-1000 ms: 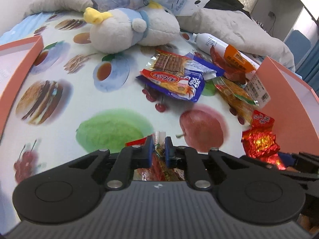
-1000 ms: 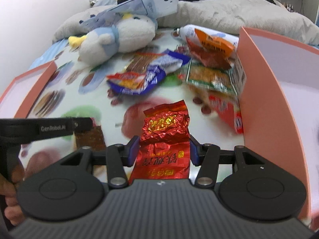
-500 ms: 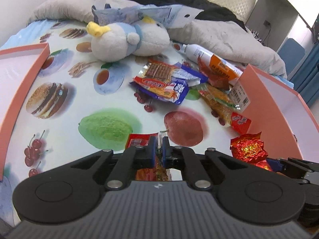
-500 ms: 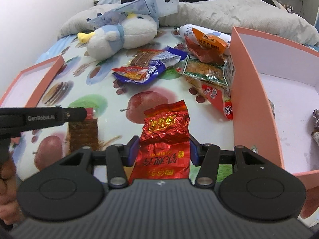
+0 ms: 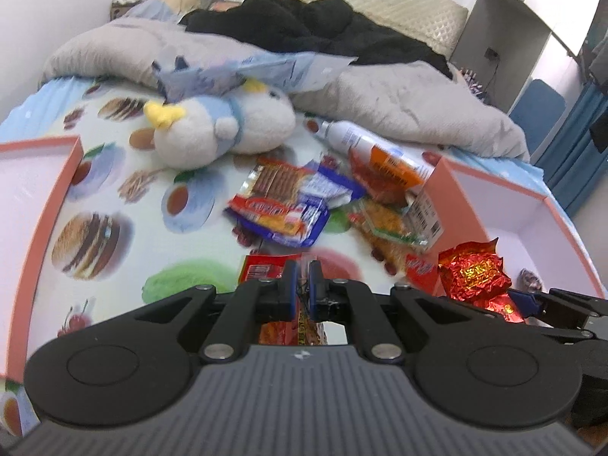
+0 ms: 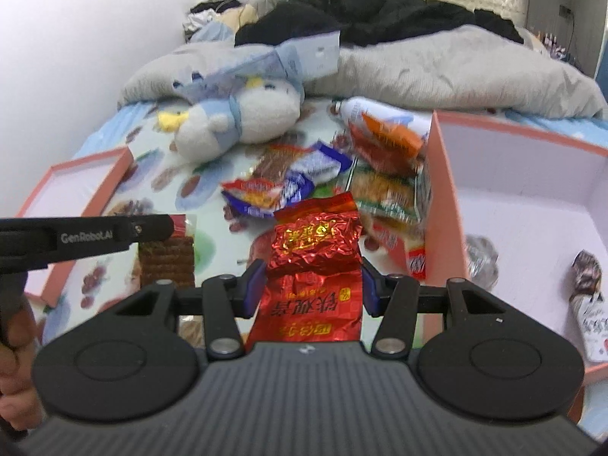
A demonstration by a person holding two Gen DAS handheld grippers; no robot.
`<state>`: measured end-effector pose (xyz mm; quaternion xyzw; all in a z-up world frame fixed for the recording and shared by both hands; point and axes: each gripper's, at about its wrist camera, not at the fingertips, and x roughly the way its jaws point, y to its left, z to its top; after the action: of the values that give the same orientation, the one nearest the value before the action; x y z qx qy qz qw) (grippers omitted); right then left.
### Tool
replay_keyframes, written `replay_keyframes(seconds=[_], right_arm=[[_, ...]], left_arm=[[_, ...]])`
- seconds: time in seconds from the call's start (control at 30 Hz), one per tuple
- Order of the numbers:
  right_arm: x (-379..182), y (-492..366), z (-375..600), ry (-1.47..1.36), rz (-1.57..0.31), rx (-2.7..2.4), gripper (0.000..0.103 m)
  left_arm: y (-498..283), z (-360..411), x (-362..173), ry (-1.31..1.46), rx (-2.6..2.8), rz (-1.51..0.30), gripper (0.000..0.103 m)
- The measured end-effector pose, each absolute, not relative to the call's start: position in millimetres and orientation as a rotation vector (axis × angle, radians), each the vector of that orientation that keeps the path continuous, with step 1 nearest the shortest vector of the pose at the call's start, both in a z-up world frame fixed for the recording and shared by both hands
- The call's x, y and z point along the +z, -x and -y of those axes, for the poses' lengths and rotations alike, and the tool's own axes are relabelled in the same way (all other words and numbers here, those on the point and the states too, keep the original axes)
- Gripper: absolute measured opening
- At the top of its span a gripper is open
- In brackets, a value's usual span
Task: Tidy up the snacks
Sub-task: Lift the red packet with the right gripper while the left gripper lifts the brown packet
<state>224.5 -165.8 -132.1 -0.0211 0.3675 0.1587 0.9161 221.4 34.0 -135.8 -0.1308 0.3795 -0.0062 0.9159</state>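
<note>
Left tongs: clenched on the thin edge of a wafer snack packet, whose red top shows just past the tips; in the right wrist view the packet hangs below the tong arm, its brown ridged wafer showing through the clear wrapper, clear of the bed.

Right tongs: grasping a red foil packet with gold print, both blue pads pressed to its sides, the crinkled upper half standing out beyond the tips. In the left wrist view the same packet sits at the right, beside the right-hand pink box.

Pink box, right: open, on the bed; some wrapped items lie inside.

Pink box, left: open, at the bed's left edge.

Loose snacks: a heap on the printed bedsheet between the boxes, beyond both tongs, including a blue-edged packet, an orange packet and a green-edged packet against the right box wall.

Plush toy: white and blue, behind the heap.

White bottle: lying on its side, partly under the orange packet.

Hand: at the left edge of the right wrist view, on the left tool's handle.
</note>
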Motion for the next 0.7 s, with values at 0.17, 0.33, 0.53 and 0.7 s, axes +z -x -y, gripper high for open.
replay_keyframes(seconds=[0.17,0.33,0.53,0.7], right_arm=[[-105.5,-227.2,173.3,0.024,-0.704,0.319,0.053],[-81.3,-227.8,181.4,0.039,-0.645,0.329,0.053],[-58.4,-228.4,192.8,0.033,-0.596,0.329,0.053],[-39.1,-225.7,206.4,0.027,-0.546,0.319,0.053]], left_arm=[[-229.2,-25.7,-108.6,0.258,-0.046,-0.735,0.007],[-236.0,-11.5,-75.6,0.243,-0.084,-0.682,0.007],[-244.4,4.9,-39.1,0.222,-0.111,-0.63,0.007],[-247.6,20.2,-15.1,0.21,-0.127,-0.593,0.007]])
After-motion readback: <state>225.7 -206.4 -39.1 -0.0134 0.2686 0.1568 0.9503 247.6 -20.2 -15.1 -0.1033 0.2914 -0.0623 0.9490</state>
